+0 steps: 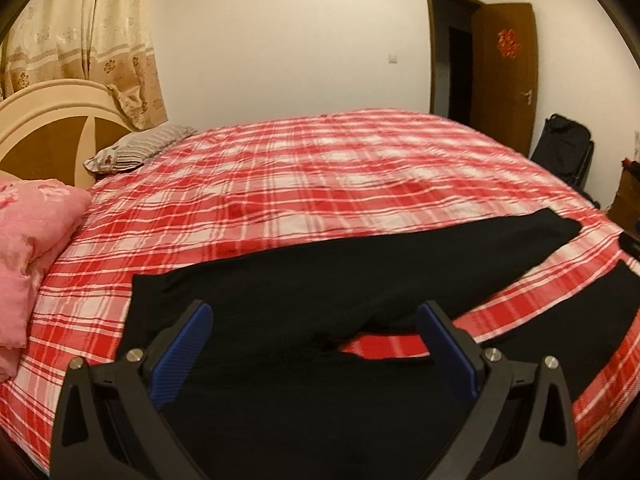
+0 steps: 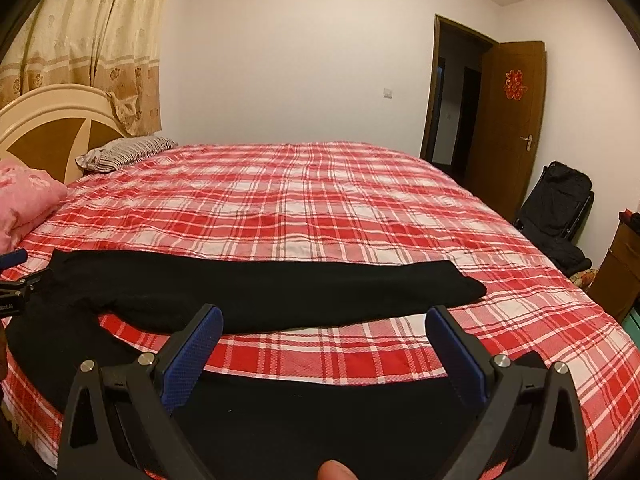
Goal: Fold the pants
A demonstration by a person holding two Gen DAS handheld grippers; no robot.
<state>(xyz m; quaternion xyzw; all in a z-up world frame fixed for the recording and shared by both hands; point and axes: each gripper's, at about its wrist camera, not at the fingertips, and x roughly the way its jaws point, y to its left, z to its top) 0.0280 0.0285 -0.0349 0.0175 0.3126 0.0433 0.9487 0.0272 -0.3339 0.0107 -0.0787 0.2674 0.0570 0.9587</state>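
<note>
Black pants [image 1: 304, 280] lie spread flat on the red plaid bed cover [image 1: 304, 184], waist to the left, two legs reaching right with a strip of cover between them. My left gripper [image 1: 316, 320] hovers open over the waist and crotch area, blue pads [image 1: 448, 344] wide apart, nothing held. In the right wrist view the far leg [image 2: 272, 292] runs across the middle and the near leg [image 2: 304, 420] lies under my right gripper [image 2: 324, 328], which is open and empty. The left gripper's blue tip [image 2: 14, 258] shows at the left edge.
A pink quilt [image 1: 32, 240] and a striped pillow [image 1: 136, 148] sit by the headboard [image 1: 52, 128] at the left. An open brown door [image 2: 508, 120] and a black bag [image 2: 560, 212] stand at the right. A fingertip [image 2: 336, 470] shows at the bottom.
</note>
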